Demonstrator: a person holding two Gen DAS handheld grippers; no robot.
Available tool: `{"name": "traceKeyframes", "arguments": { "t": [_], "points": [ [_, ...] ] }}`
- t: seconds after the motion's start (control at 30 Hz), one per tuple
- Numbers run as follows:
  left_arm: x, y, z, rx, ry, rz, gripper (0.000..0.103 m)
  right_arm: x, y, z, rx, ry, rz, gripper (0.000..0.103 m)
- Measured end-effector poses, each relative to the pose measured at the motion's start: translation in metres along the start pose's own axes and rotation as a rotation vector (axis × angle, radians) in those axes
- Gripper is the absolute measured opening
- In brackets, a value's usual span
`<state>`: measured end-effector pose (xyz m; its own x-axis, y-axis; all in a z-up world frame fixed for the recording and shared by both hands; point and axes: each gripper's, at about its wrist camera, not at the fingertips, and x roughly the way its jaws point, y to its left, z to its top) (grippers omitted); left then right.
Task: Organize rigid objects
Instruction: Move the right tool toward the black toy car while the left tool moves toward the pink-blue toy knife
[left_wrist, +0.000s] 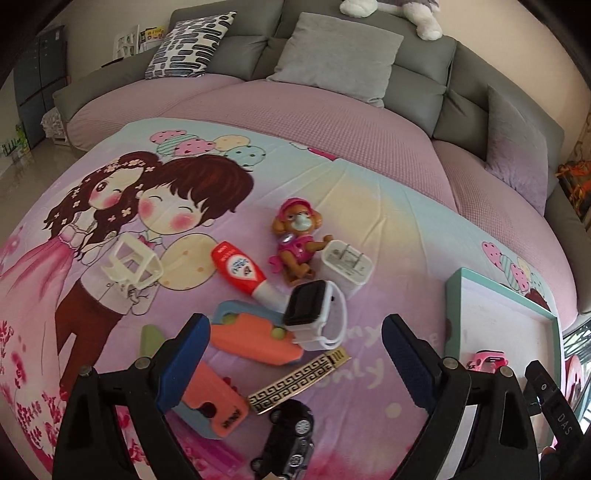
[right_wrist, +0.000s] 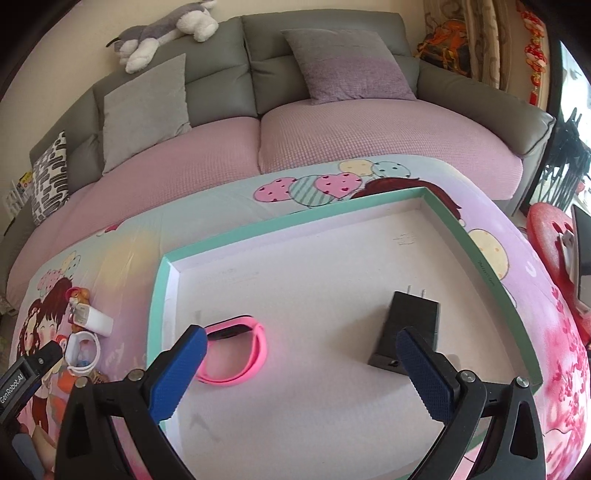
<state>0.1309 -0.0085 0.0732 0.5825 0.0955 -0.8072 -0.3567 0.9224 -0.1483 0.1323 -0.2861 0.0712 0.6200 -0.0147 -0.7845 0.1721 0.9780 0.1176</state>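
Observation:
My left gripper is open and holds nothing. It hangs over a pile on the cartoon blanket: a white smartwatch, a white charger, a toy dog figure, a red tube, two orange and blue toy knives, a gold patterned strip and a black toy car. My right gripper is open and empty above the teal tray. In the tray lie a pink watch band and a black charger.
A white plastic frame lies apart at the left of the blanket. The teal tray sits to the right of the pile. Behind is a grey sofa with cushions and a plush dog. A red stool stands at the right.

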Motion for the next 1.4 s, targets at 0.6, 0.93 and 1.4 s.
{"name": "traceKeyframes", "arguments": {
  "t": [0.6, 0.93, 1.4],
  "points": [
    [-0.017, 0.092, 0.002, -0.120, -0.045, 0.092, 0.094, -0.003, 0.117, -0.027, -0.253, 0.052, 0.203, 0.103],
    [-0.013, 0.120, -0.006, -0.147, 0.001, 0.101, 0.094, -0.005, 0.165, -0.052, -0.378, 0.123, 0.292, 0.103],
    [-0.003, 0.124, -0.018, -0.104, 0.070, 0.039, 0.094, 0.003, 0.195, -0.092, -0.478, 0.222, 0.315, 0.103]
  ]
}}
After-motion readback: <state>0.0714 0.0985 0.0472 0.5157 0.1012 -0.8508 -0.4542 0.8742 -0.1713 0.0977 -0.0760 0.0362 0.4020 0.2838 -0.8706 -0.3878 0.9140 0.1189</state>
